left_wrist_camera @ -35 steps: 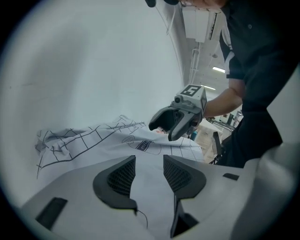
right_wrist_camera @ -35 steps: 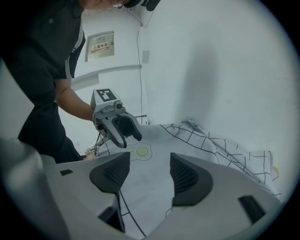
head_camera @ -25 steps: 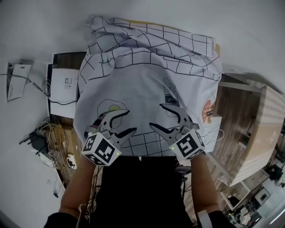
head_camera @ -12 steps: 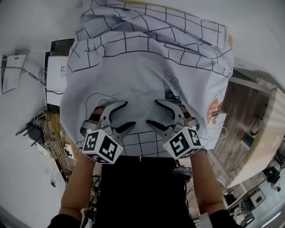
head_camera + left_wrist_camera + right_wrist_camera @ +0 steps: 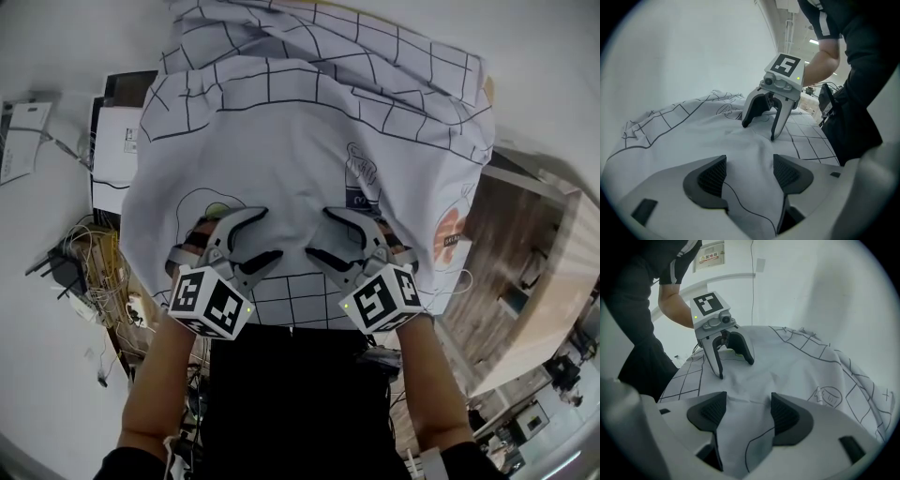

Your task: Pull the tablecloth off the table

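Note:
A white tablecloth (image 5: 309, 141) with a black grid and small drawings hangs rumpled over the table. Both grippers rest on its near part, side by side. My left gripper (image 5: 267, 234) stands open. In the left gripper view a loose ridge of the tablecloth (image 5: 750, 154) runs between its jaws, and the pads (image 5: 712, 176) do not press it. My right gripper (image 5: 319, 234) is open too, with a soft fold of tablecloth (image 5: 745, 404) lying between its pads (image 5: 785, 413). Each gripper view shows the other gripper: the right gripper (image 5: 758, 131) and the left gripper (image 5: 736, 370).
The person's black clothing (image 5: 300, 403) is right at the table's near edge. A tangle of cables and power strips (image 5: 94, 291) lies on the floor at left, beside white boxes (image 5: 112, 159). A wooden bench or shelf (image 5: 525, 272) stands at right.
The left jaws have spread wider. Both grippers have slid a little forward on the cloth and closer together, and the cloth's near edge now sits nearer to the person.

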Tool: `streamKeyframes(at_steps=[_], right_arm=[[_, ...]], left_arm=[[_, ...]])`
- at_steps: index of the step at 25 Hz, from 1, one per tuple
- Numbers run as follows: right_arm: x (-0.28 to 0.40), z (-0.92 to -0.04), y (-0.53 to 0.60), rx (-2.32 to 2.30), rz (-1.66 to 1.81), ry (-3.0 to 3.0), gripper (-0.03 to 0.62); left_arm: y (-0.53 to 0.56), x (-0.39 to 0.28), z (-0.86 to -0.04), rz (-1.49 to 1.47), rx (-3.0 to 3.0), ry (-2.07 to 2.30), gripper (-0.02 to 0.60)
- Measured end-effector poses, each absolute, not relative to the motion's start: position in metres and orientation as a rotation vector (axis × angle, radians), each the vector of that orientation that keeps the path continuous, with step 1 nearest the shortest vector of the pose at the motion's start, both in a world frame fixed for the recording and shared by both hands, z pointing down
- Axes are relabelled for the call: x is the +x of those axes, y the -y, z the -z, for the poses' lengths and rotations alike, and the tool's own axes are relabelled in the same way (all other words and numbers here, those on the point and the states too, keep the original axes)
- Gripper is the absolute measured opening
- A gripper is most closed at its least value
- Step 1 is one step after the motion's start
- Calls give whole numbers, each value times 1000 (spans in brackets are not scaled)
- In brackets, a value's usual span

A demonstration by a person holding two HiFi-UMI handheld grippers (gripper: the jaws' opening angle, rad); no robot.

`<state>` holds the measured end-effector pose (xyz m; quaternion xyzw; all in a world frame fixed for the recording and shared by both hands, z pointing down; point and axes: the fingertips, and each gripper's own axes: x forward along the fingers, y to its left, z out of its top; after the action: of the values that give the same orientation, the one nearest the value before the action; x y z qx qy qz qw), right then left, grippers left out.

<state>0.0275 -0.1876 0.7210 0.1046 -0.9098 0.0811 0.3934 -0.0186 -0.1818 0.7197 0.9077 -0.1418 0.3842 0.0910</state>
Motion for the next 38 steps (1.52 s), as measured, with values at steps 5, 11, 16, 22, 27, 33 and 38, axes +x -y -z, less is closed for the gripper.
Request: streamKeyframes(at_steps=[5,11,16,22,27,33,38], right_arm=[[24,-721,183,241,-210,2293,258],[19,-721,174,226,-246,2282,140],[18,-722,168,224,-305,2261,65],[18,-721,164,249,-381,2231,37],[13,-708,164,280,-406,2247,28],[16,-666,160,333,-434,2316,26],[20,-623,163,449,-430,2386,23]], left_arm=[[180,-18,-720,-1157,2686,426,302],[174,-14,-720,-1158,2665,411,185],[168,-9,-720,-1193,2654,395,104],[159,-5,-720,-1216,2628,357,29],[160,-10,-709,-1107,2583,370,20],[156,-7,-665,-998,2630,351,17],[162,-6,-628,-915,2695,399,15]])
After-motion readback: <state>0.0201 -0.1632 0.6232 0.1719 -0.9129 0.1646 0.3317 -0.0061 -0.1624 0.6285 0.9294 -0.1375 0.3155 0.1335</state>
